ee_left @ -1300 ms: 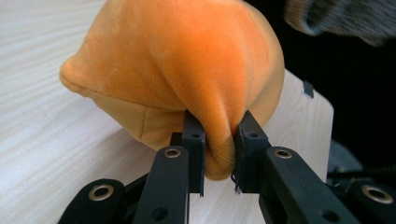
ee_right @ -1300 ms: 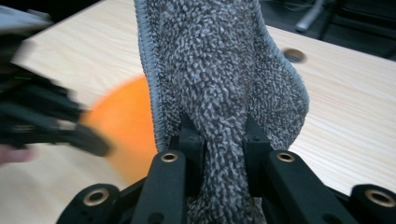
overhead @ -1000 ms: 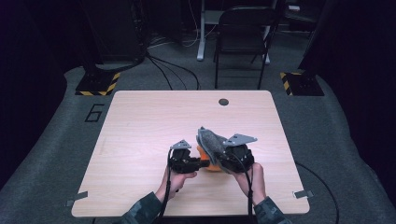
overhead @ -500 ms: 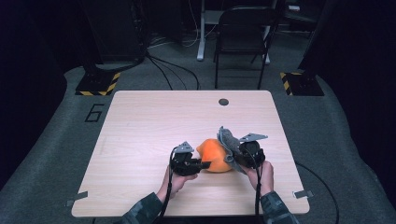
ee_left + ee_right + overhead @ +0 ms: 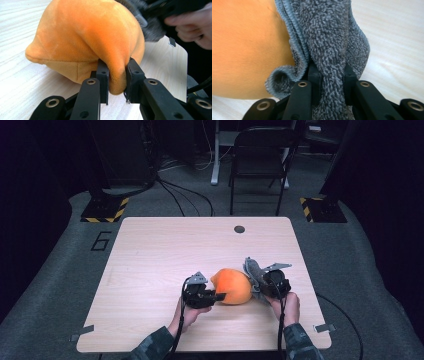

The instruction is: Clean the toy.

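An orange plush toy (image 5: 232,285) lies on the wooden table (image 5: 165,250) near its front edge. My left gripper (image 5: 216,296) is shut on a fold of the orange plush (image 5: 100,37), whose fabric is pinched between the two black jaws (image 5: 117,82). On the toy's right side my right gripper (image 5: 256,281) is shut on a grey terry cloth (image 5: 251,272). Bunched between the right gripper's jaws, the grey cloth (image 5: 329,47) lies against the orange plush (image 5: 247,47).
A dark round hole (image 5: 239,229) sits near the table's far edge. A black folding chair (image 5: 260,165) stands behind the table. Yellow-and-black striped floor blocks (image 5: 106,210) lie at both far corners, and cables run over the grey carpet.
My right gripper has carried the grey cloth off the top of the toy, rightward and down to its right side, uncovering the orange plush. The left gripper has kept still.
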Demonstrator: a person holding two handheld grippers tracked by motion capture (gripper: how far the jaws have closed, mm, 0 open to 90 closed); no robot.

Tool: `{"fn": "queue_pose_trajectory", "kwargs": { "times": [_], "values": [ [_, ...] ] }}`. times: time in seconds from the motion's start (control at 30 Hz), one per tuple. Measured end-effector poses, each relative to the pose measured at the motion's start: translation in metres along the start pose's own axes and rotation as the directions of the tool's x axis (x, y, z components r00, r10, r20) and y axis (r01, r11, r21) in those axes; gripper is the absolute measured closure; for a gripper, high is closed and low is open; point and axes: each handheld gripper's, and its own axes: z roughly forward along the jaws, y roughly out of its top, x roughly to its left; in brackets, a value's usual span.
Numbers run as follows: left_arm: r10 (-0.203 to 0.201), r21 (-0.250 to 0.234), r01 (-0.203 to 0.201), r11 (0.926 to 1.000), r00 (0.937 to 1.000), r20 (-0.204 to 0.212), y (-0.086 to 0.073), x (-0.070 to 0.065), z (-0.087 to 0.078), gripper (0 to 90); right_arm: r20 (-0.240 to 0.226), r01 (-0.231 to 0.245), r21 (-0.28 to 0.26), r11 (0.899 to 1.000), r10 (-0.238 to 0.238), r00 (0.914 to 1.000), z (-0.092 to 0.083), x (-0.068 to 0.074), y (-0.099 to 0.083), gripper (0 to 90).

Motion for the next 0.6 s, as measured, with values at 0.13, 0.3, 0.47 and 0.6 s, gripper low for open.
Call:
{"fn": "queue_pose_trajectory", "kwargs": {
  "times": [0.13,0.3,0.47,0.6],
  "values": [
    [-0.008,-0.004,0.008,1.0,1.0,-0.002,0.0,0.001,0.0,75.9,-0.042,0.034,-0.115,0.993,-0.039,0.9984,-0.034,0.018,0.015,75.7],
    [0.017,0.003,-0.017,0.9999,0.9999,-0.003,0.0,-0.001,0.0,75.9,-0.145,0.134,-0.208,0.969,-0.166,0.9754,-0.052,0.068,0.026,75.6],
    [0.016,0.011,-0.016,0.9998,0.9998,-0.008,-0.002,0.002,0.0,76.0,-0.066,0.216,-0.163,0.963,-0.229,0.9713,-0.035,0.082,0.022,75.6],
    [0.019,0.013,-0.019,0.9997,0.9998,-0.009,-0.002,0.0,0.0,75.9,-0.036,0.18,-0.145,0.973,-0.187,0.9817,-0.031,0.066,0.019,75.6]
  ]
}}
